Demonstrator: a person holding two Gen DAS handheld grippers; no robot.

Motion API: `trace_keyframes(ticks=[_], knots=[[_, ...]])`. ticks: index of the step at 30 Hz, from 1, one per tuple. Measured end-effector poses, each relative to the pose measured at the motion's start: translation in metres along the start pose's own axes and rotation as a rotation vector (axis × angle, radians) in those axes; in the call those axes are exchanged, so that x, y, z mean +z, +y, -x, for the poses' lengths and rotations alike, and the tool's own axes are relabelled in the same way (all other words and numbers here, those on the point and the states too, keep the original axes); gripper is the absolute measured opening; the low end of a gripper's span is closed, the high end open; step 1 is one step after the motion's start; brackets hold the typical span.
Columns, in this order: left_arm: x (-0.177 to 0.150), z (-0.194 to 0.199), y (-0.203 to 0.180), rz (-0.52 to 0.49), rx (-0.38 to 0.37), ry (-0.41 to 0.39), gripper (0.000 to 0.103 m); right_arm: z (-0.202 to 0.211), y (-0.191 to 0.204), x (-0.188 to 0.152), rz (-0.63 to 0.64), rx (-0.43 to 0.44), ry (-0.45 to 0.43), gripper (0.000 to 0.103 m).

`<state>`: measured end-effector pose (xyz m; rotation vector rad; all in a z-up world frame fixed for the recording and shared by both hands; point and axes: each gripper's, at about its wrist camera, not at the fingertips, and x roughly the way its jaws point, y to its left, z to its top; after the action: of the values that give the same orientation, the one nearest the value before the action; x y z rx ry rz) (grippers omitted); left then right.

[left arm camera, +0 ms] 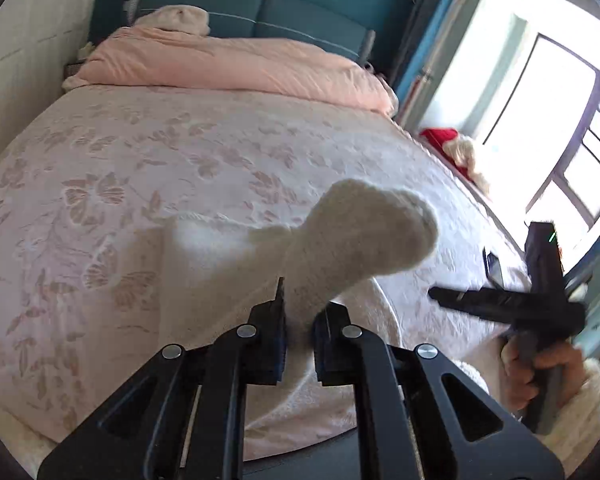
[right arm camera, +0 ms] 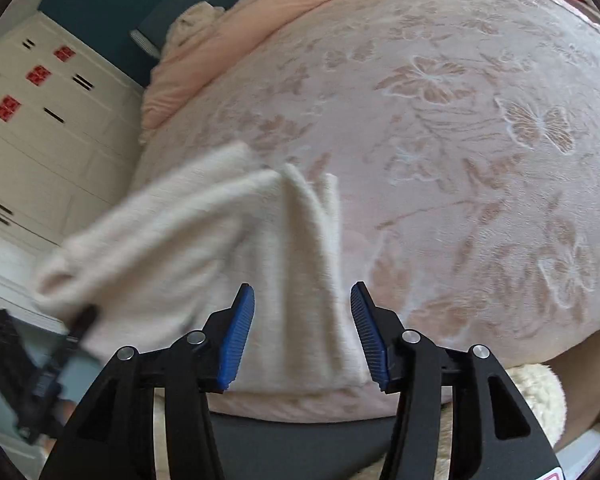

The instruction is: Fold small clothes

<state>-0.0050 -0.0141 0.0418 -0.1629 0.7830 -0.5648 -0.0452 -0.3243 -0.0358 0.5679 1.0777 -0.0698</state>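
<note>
A small cream knitted garment hangs from my left gripper, which is shut on one end of it and lifts it above the bed. Its far part droops toward the bedspread. In the right wrist view the same garment trails from the left gripper's tip at lower left down onto the bed's near edge. My right gripper is open and empty, its blue pads just above the garment's lower part. The right gripper also shows at the right in the left wrist view, held in a hand.
The bed has a pink floral bedspread and a folded peach duvet at the head. White cupboards stand on one side, a window on the other. A dark phone lies near the bed's right edge.
</note>
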Motion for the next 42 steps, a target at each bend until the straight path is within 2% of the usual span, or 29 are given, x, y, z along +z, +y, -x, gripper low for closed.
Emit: trace_keyframes(ticks=[3,4,5,6,8,9,11,13,15,16,18,19,20,21,22,23,25,27,29,31,33,34,37,40,42], knots=[[0.007,0.025,0.023,0.089,0.042,-0.062,0.009,-0.038,0.008,-0.007,0.057,-0.008,0.041,0.05],[0.007,0.03,0.028,0.1,0.058,-0.07,0.009,-0.049,0.011,-0.008,0.077,-0.01,0.055,0.046],[0.007,0.034,0.032,0.107,0.08,-0.079,0.009,-0.057,0.018,-0.008,0.09,-0.006,0.07,0.015],[0.007,0.036,0.036,0.117,0.098,-0.089,0.009,-0.056,0.024,-0.007,0.087,-0.005,0.062,0.01],[0.005,0.04,0.043,0.151,0.106,-0.096,0.009,-0.025,0.039,-0.003,0.114,0.051,-0.045,0.008],[0.004,0.04,0.045,0.16,0.103,-0.09,0.009,-0.008,0.046,-0.002,0.135,0.053,-0.09,0.008],[0.001,0.039,0.043,0.148,0.1,-0.081,0.009,0.005,0.046,-0.002,0.145,0.03,-0.115,0.008],[-0.002,0.033,0.036,0.122,0.086,-0.067,0.009,-0.023,0.026,-0.007,0.127,-0.034,-0.018,0.009],[-0.004,0.025,0.028,0.104,0.067,-0.051,0.009,-0.076,-0.004,-0.016,0.105,-0.159,0.157,0.01],[-0.005,0.02,0.024,0.103,0.056,-0.039,0.009,-0.074,-0.011,-0.018,0.067,-0.13,0.13,0.008],[-0.006,0.014,0.017,0.091,0.041,-0.019,0.009,-0.047,-0.005,-0.01,0.005,-0.114,0.069,0.018],[-0.008,0.013,0.015,0.079,0.041,-0.015,0.01,-0.026,0.006,-0.004,0.004,-0.108,-0.003,0.024],[-0.009,0.011,0.012,0.065,0.038,-0.006,0.01,-0.01,0.017,0.002,0.014,-0.06,-0.051,0.041],[-0.011,0.01,0.01,0.056,0.036,0.001,0.01,-0.001,0.029,0.01,0.026,0.021,-0.061,0.054],[-0.013,0.008,0.009,0.051,0.032,0.005,0.01,0.001,0.039,0.02,0.03,0.107,-0.037,0.073],[-0.015,0.005,0.008,0.049,0.026,0.012,0.01,-0.005,0.047,0.03,0.019,0.203,0.012,0.079],[-0.017,0.001,0.007,0.042,0.014,0.026,0.01,-0.032,0.06,0.049,-0.065,0.373,0.145,0.081],[-0.019,-0.001,0.004,0.027,0.009,0.035,0.01,-0.059,0.07,0.063,-0.174,0.435,0.262,0.081],[-0.023,-0.001,0.0,-0.003,0.012,0.039,0.01,-0.078,0.092,0.076,-0.184,0.463,0.352,0.082],[-0.029,-0.004,-0.007,-0.039,0.01,0.056,0.01,-0.093,0.117,0.09,-0.128,0.413,0.424,0.082],[-0.037,-0.009,-0.015,-0.084,0.007,0.082,0.01,-0.104,0.141,0.096,-0.047,0.325,0.504,0.082],[-0.042,-0.012,-0.02,-0.109,0.009,0.095,0.01,-0.106,0.15,0.1,-0.008,0.287,0.529,0.082],[-0.056,-0.024,-0.035,-0.177,0.004,0.135,0.01,-0.096,0.17,0.106,0.09,0.243,0.573,0.082],[-0.067,-0.034,-0.049,-0.263,0.016,0.148,0.01,-0.099,0.175,0.097,0.198,0.087,0.608,0.082],[-0.071,-0.042,-0.051,-0.282,0.013,0.164,0.01,-0.112,0.17,0.08,0.257,-0.01,0.629,0.08]])
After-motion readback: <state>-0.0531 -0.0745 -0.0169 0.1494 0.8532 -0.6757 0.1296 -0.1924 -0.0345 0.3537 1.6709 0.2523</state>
